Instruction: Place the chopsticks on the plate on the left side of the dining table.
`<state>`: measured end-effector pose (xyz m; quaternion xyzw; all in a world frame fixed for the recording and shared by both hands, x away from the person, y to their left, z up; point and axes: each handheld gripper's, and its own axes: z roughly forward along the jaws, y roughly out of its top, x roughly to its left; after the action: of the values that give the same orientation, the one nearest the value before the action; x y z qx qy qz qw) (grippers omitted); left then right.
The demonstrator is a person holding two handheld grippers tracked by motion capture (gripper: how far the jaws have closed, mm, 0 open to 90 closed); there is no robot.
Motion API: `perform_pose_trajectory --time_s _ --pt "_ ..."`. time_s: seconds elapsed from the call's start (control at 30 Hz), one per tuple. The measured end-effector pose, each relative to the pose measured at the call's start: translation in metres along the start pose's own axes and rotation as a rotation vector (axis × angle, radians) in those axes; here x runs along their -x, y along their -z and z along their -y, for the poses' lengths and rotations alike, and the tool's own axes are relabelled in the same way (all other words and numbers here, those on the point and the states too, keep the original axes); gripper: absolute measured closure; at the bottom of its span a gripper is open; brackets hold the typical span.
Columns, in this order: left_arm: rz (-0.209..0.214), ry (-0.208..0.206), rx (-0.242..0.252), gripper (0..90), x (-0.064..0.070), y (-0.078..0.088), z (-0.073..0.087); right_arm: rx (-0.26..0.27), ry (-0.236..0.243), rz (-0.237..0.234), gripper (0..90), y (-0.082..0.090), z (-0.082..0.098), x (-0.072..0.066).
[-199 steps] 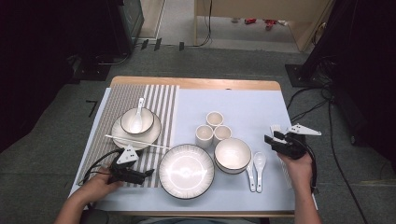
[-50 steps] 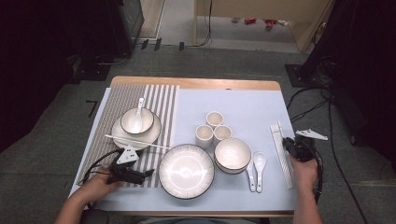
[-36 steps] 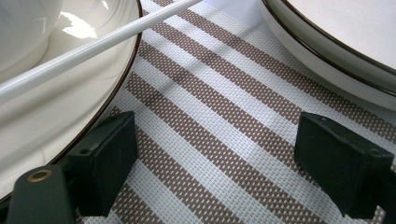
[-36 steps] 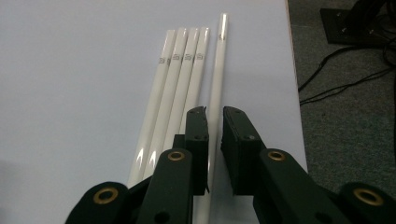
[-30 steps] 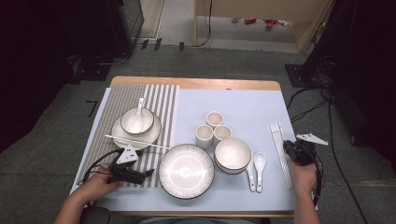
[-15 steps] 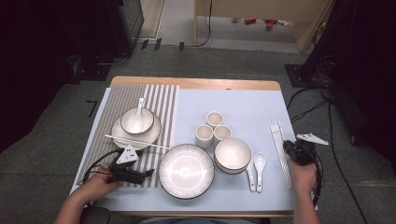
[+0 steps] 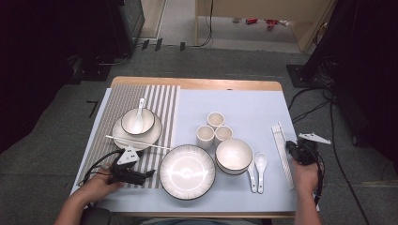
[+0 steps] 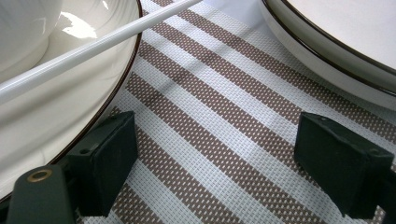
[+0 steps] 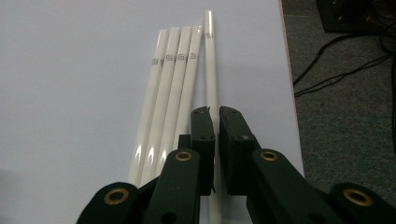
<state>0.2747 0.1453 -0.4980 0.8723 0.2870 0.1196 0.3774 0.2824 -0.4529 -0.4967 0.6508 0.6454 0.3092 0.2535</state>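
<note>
One chopstick (image 9: 211, 70), outermost of five, sits pinched between the right claw's (image 9: 216, 116) just-closed jaws, four (image 9: 170, 88) just beside; the thin, slick rod may slip or pivot. Left claw (image 8: 215, 158) gapes, idle.

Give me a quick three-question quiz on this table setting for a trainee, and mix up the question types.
1. True or false: the left claw is shut.
2. What does the right claw pinch? A spoon, B chopstick, C cup.
3. How many chopsticks can you count in the right gripper view?
Key: 1 false, its jaws stand wide open over the striped mat. 2 B, the one lying slightly apart from the other four. 3 five.
</note>
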Motion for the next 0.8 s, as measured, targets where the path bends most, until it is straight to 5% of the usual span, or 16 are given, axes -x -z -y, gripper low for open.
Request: perform_pose_trajectory --time_s 0.37,0.8 --pt "0.000 0.000 0.000 13.8 0.0000 0.0000 0.0000 0.011 -0.021 -0.024 85.0 0.0051 -0.0034 0.0010" --pt "0.000 0.000 0.000 13.8 0.0000 0.0000 0.0000 0.007 0.009 -0.063 85.0 0.0063 -0.0085 -0.0068"
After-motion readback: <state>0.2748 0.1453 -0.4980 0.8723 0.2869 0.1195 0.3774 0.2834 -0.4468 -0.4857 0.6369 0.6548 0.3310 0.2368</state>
